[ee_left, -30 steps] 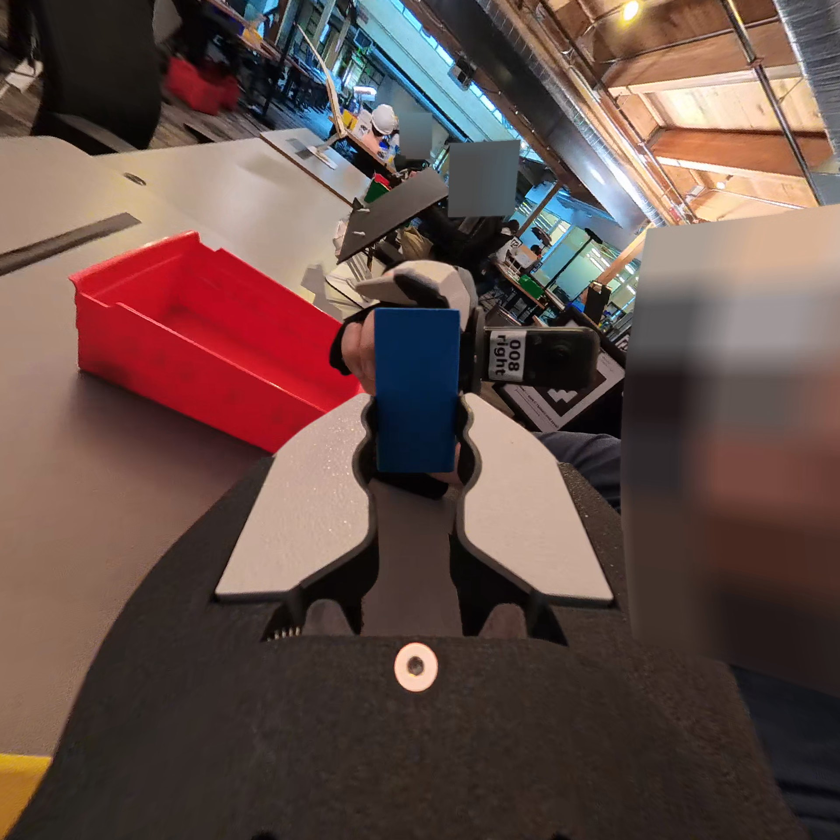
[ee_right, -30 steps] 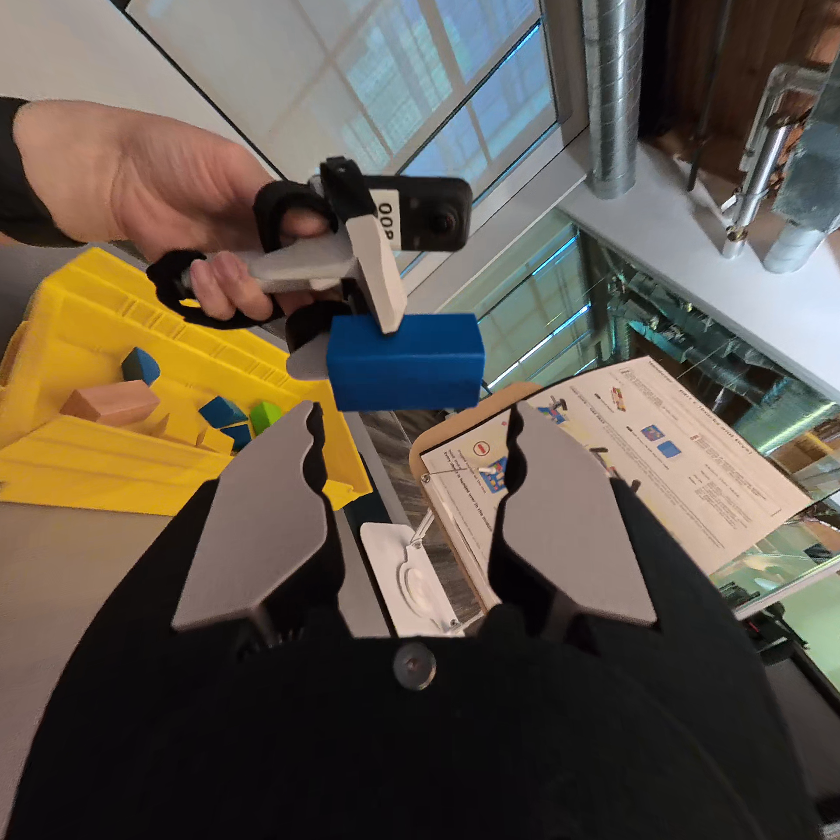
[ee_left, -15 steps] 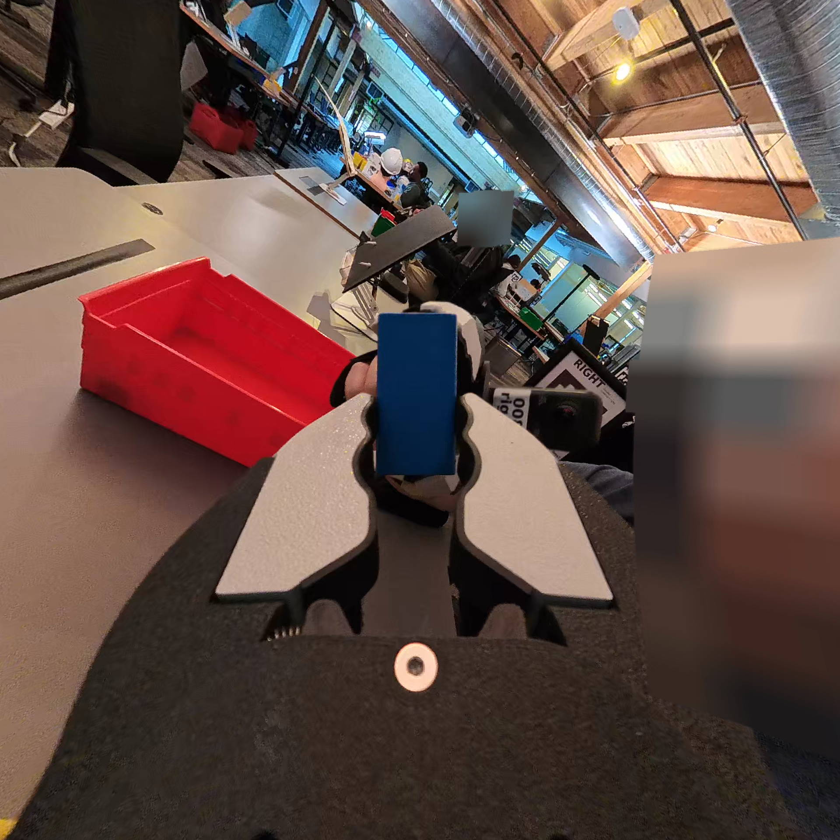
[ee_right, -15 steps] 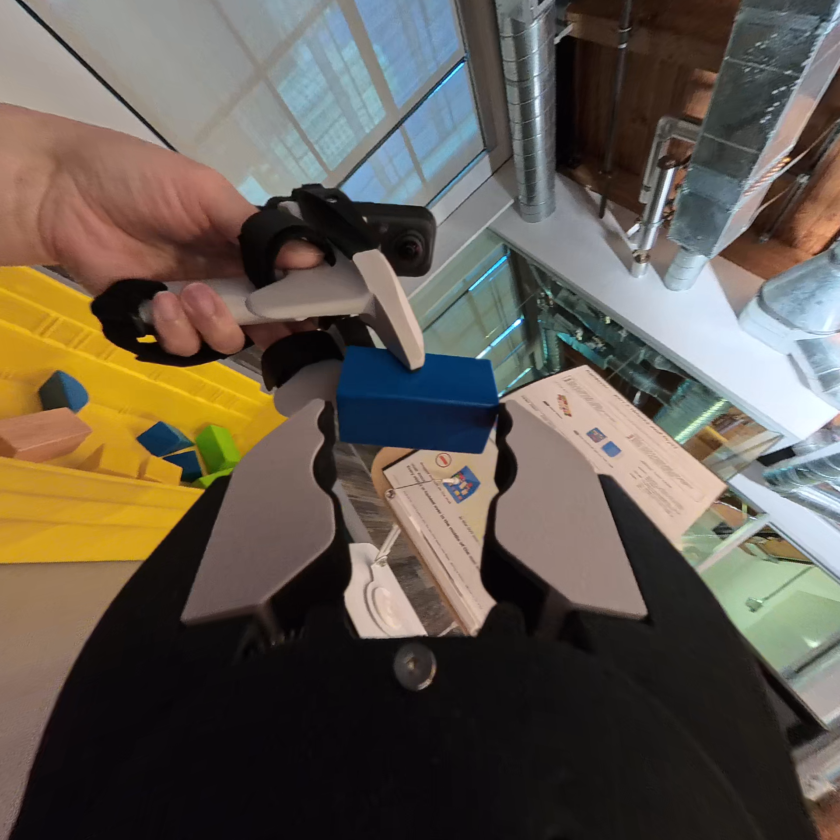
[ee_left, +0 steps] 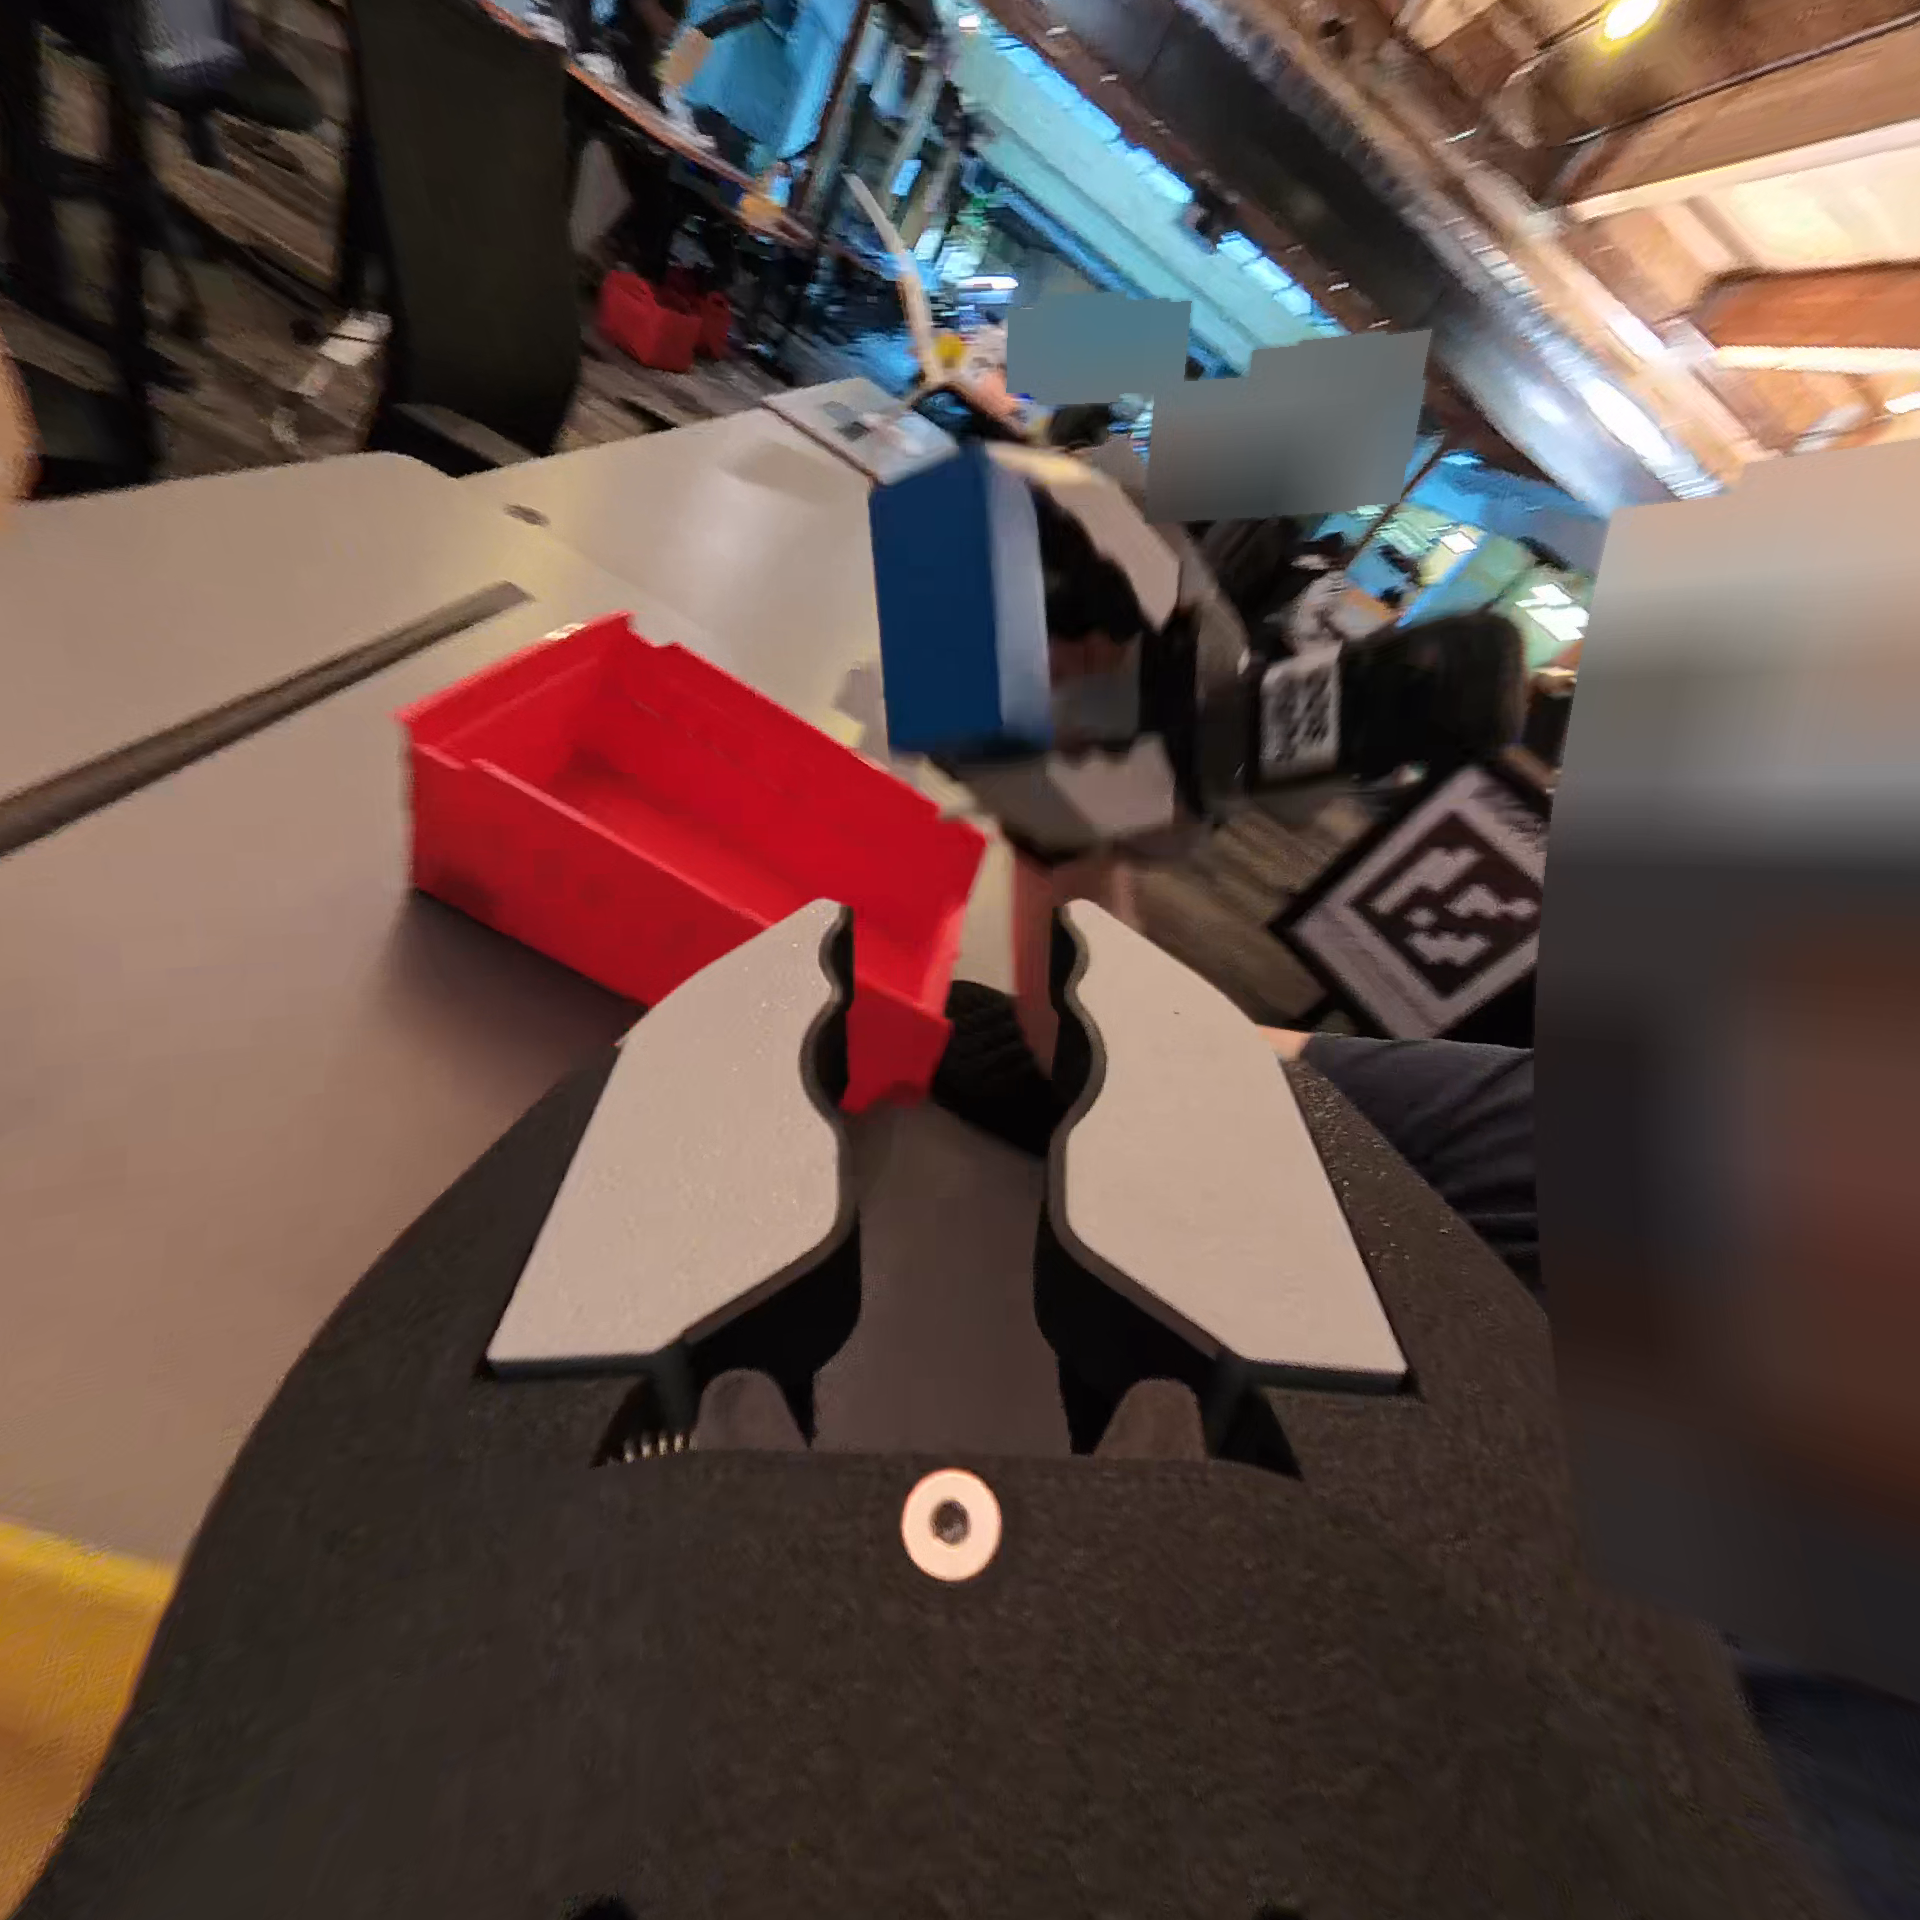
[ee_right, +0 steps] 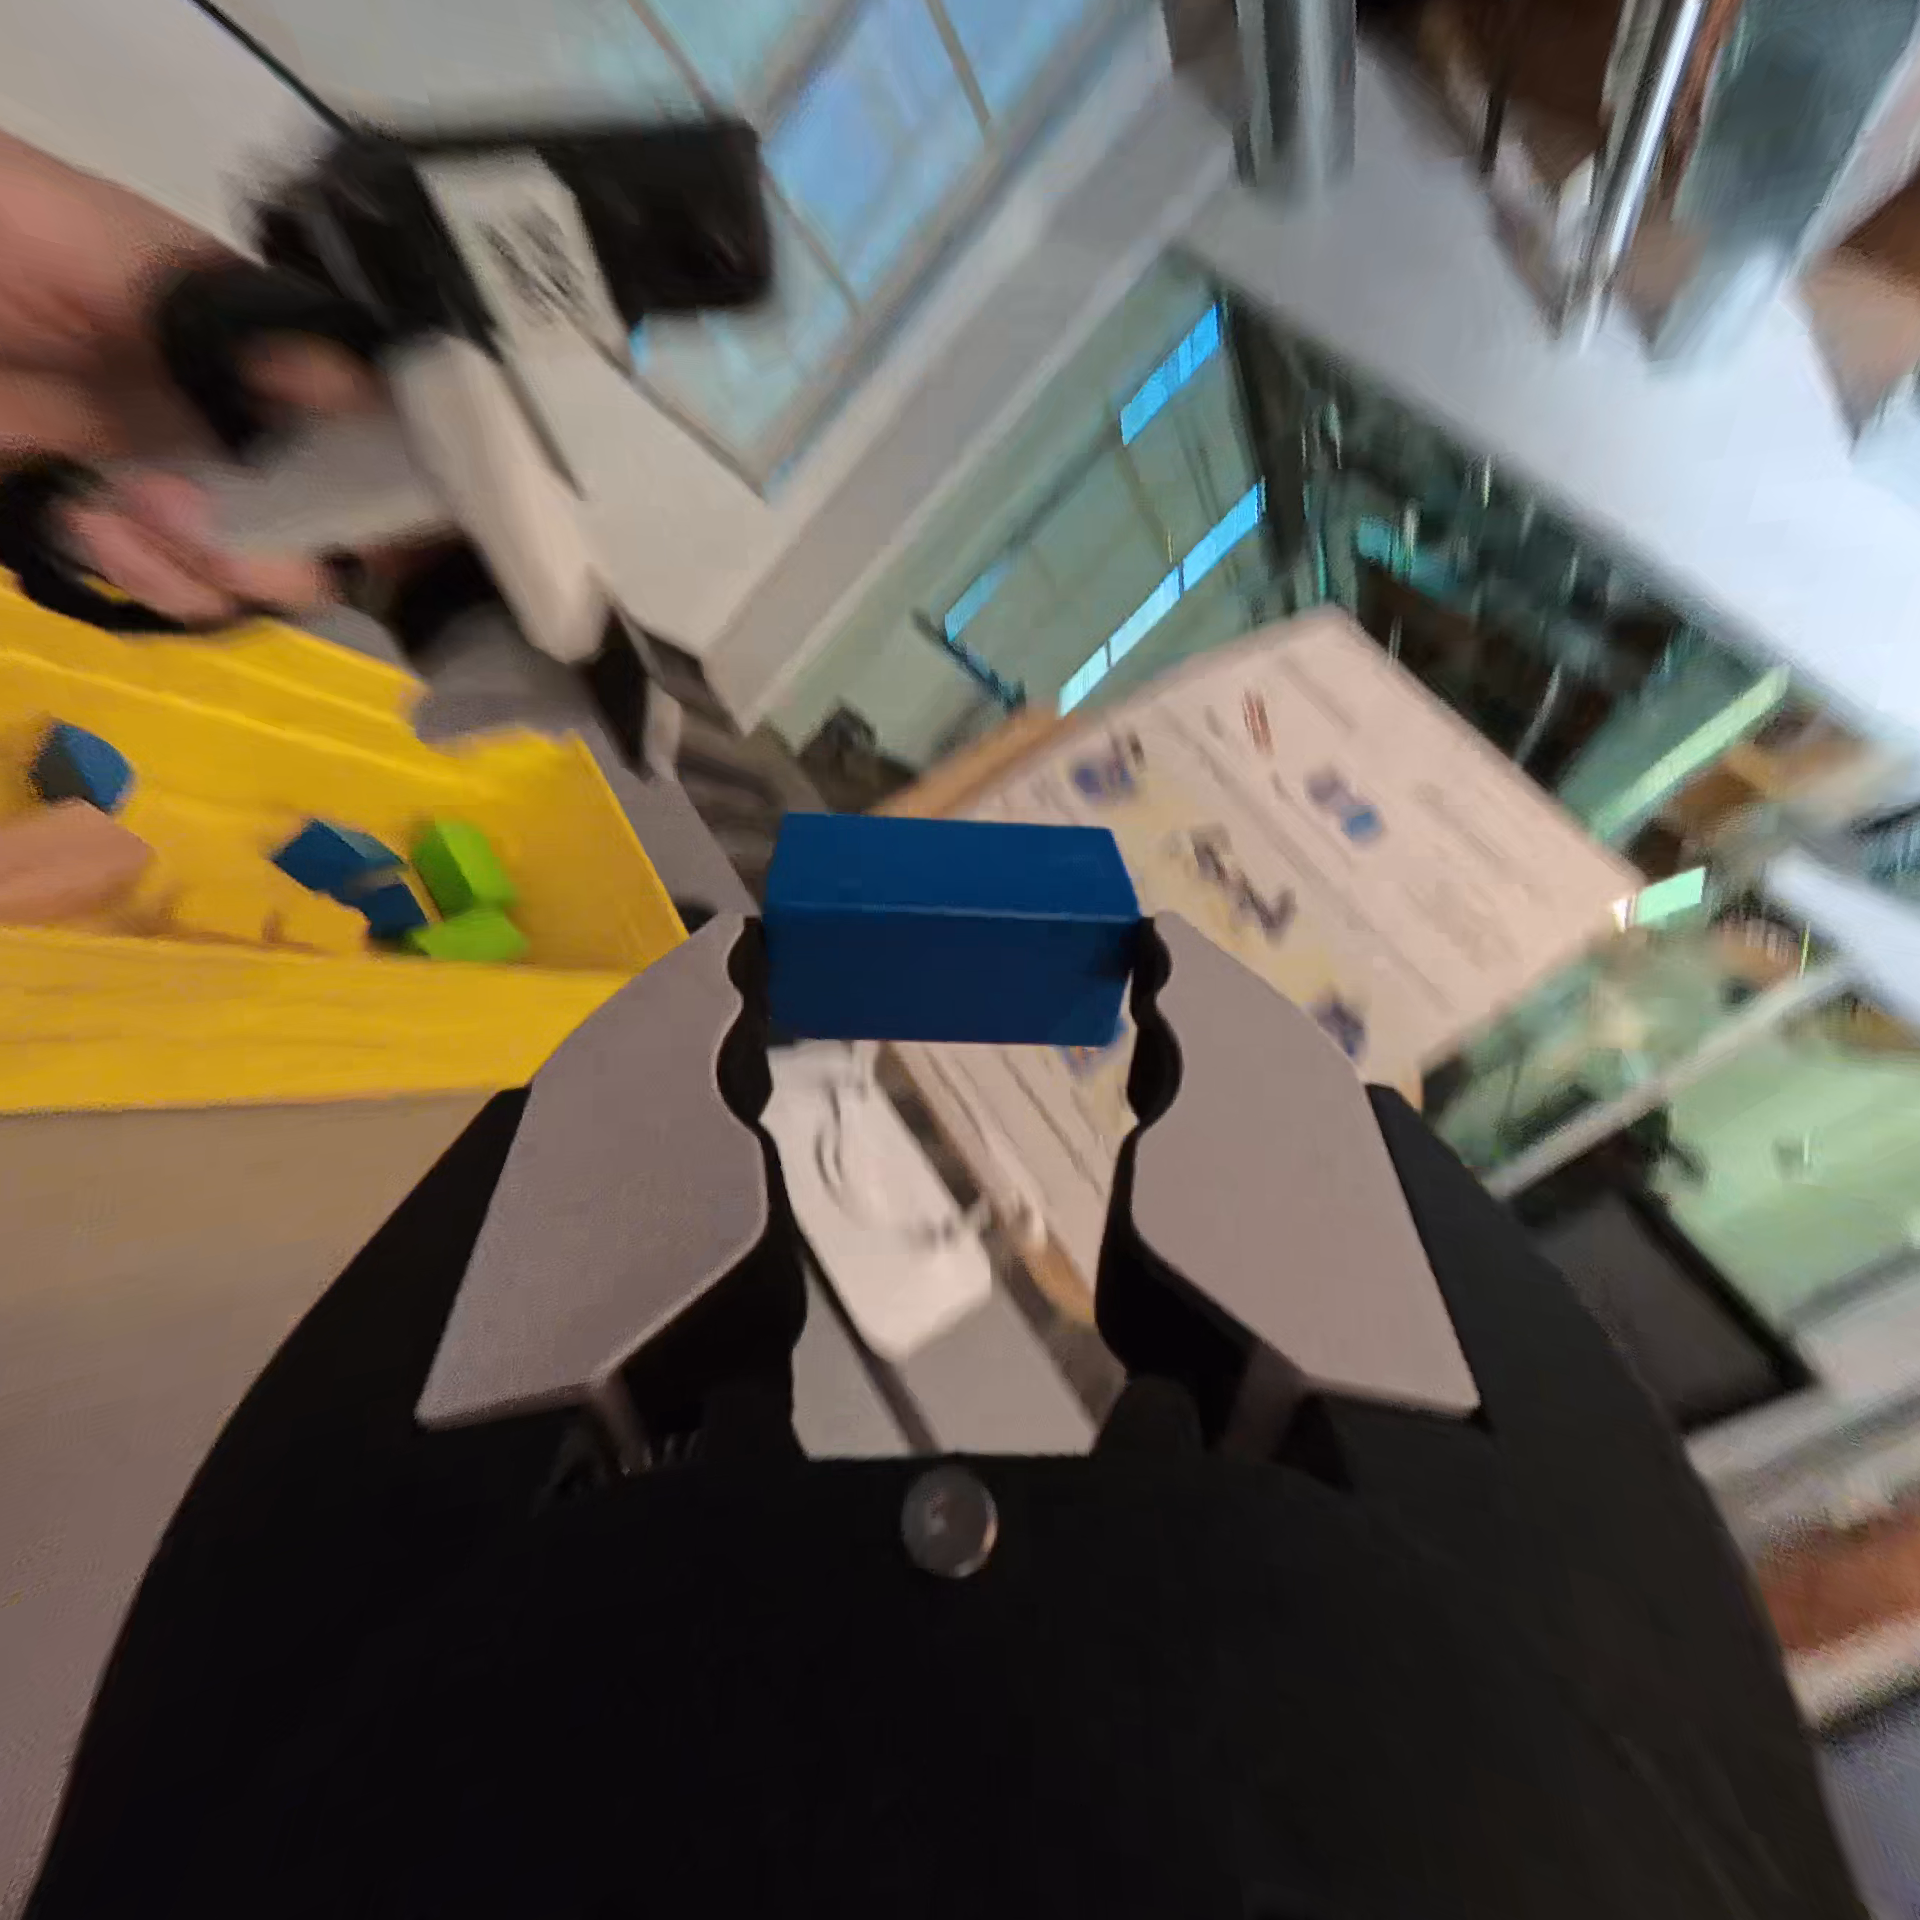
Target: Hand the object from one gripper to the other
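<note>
Item: solid blue rectangular block (ee_right: 945,940), riding clamped between the right gripper (ee_right: 945,966) jaws, above the red plastic bin (ee_left: 665,821). Left gripper (ee_left: 951,956): hanging empty, jaws apart. Handover judged complete; next, lowering binward.

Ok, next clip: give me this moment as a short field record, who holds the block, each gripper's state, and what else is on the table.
held object: blue block
holder: right gripper, fingertips clamped on the block's two ends
left gripper: open, nothing between its fingers, apart from the block
handover: block sits in the right gripper only
red bin: on the grey table, looks empty
yellow bin: holds blue, green and wooden blocks
image quality: both views motion-blurred
</note>
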Demonstrator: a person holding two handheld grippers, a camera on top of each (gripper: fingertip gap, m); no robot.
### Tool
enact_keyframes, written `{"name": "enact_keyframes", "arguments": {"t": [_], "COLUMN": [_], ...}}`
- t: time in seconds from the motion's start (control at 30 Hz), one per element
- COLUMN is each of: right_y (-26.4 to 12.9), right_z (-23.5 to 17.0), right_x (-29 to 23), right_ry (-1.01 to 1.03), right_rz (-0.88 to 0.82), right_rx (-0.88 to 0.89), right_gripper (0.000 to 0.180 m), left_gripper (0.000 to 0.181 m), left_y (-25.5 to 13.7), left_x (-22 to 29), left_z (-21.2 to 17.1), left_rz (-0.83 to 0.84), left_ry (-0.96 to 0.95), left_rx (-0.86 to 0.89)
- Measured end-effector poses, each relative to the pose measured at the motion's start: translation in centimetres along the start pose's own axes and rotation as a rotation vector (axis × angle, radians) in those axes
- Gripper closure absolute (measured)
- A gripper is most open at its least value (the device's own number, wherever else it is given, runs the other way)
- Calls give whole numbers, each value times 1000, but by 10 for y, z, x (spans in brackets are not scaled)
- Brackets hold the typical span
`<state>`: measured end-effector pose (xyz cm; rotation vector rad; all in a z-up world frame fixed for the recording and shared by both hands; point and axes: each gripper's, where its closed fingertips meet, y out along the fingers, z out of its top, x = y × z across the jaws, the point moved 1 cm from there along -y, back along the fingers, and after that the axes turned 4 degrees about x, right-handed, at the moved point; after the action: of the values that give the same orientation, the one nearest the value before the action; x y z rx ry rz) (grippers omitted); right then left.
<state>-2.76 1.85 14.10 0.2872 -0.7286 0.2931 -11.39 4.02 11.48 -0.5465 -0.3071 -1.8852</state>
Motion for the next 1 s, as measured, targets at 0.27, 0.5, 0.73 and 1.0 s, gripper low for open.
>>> {"name": "enact_keyframes", "arguments": {"t": [0.27,0.5,0.73,1.0], "right_y": [-83,-118,-127,-126], "right_z": [-227,-323,-358,-371], "right_x": [65,26,11,11], "right_ry": [636,878,953,960], "right_rz": [-169,-171,-219,-272], "right_rx": [-949,-1286,-1376,-1384], "right_gripper": [111,111,111,111], "left_gripper": [147,148,149,150], "left_y": [-20,-16,-10,-9], "left_x": [-3,-2,-3,-6], "left_z": [6,0,-9,-11], "left_rz": [128,156,177,186], "left_ry": [71,96,116,100], "left_rx": [-2,-48,-101,-114]}}
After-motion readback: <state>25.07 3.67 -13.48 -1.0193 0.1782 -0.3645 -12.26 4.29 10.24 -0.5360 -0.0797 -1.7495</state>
